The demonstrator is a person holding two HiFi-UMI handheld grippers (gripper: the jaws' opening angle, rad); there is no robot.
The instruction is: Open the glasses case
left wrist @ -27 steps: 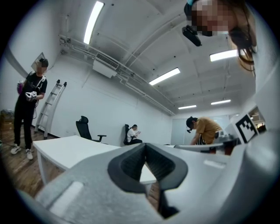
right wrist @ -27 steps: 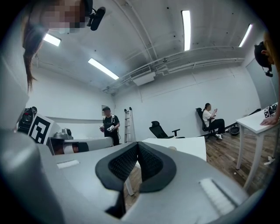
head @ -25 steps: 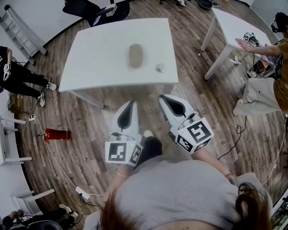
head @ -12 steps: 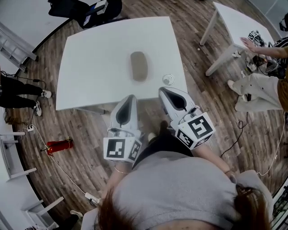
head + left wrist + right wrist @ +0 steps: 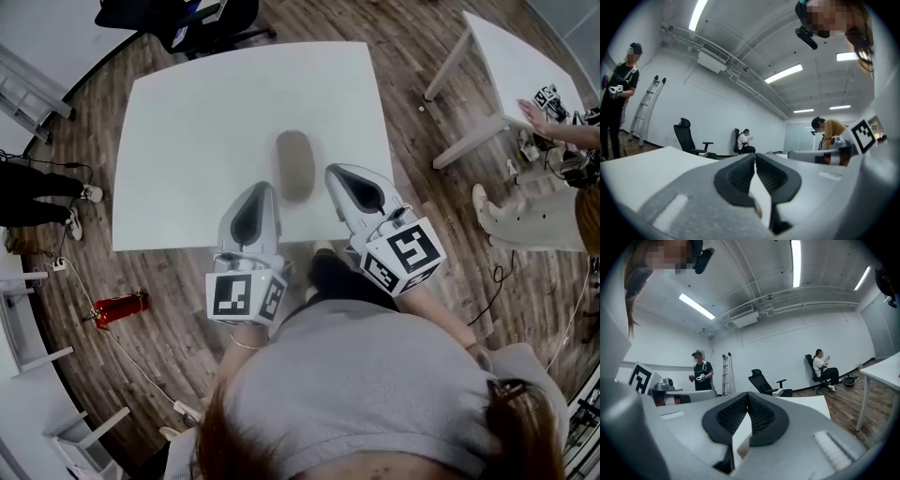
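Only the head view shows the glasses case (image 5: 294, 165): on the surface (image 5: 187, 131) near its front edge, long axis pointing away from the person. The gripper views show the left gripper (image 5: 755, 157) and right gripper (image 5: 748, 397) jaws pressed together, empty.

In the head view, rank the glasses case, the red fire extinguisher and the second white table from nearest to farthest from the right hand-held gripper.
1. Glasses case, just left of the right hand-held gripper.
2. Second white table, upper right.
3. Red fire extinguisher, on the floor, far left.
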